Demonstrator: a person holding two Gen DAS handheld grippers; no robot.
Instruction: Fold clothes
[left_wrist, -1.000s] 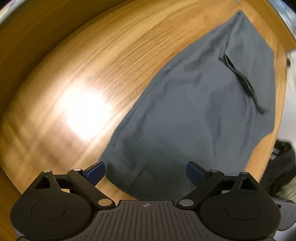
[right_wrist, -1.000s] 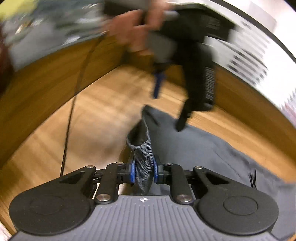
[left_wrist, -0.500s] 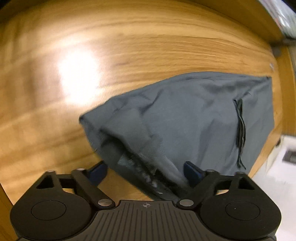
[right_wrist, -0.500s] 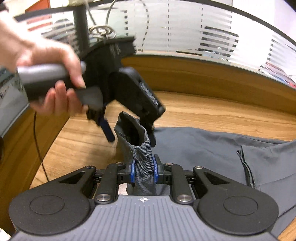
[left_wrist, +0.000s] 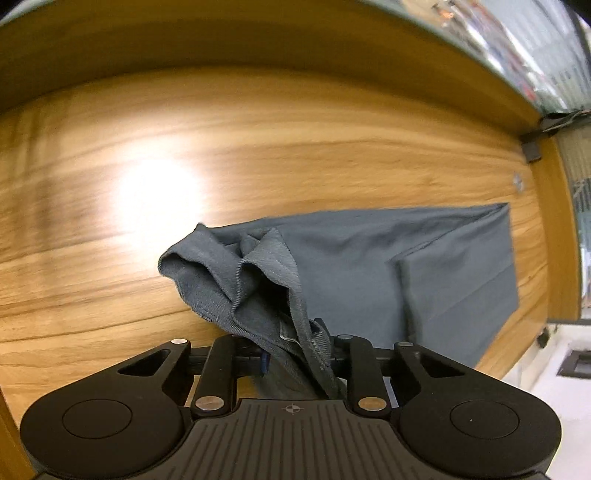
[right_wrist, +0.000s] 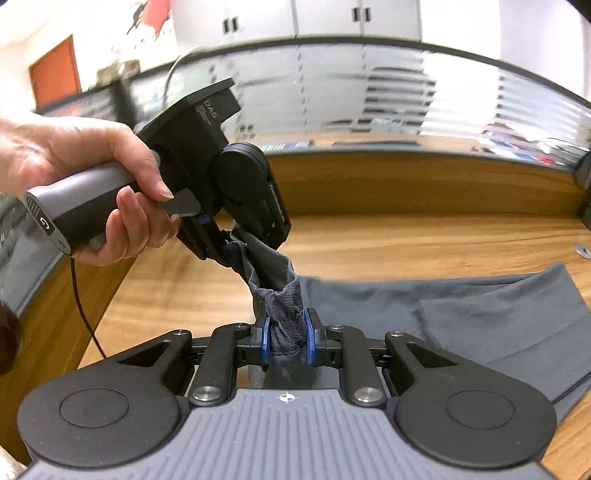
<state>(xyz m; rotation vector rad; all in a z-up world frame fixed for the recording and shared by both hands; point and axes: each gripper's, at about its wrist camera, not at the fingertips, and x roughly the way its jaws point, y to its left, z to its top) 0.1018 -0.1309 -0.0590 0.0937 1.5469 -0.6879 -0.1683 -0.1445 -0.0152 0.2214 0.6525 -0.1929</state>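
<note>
- At the near hem of the grey garment (left_wrist: 369, 266): left tongs (left_wrist: 295, 354), wide apart half a second ago, now clamped on bunched cloth.
- Right tongs (right_wrist: 286, 341) remain clamped on the same edge, just beside.
- Garment's far part lies flat on the worktop (left_wrist: 258, 147); near edge lifted.
- Judgement: both corners secured, fold-over can proceed.

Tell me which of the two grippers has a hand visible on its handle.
The left gripper, seen from the right wrist camera with a hand around its grey handle. The right gripper shows only its own jaws, shut on the grey garment.
</note>
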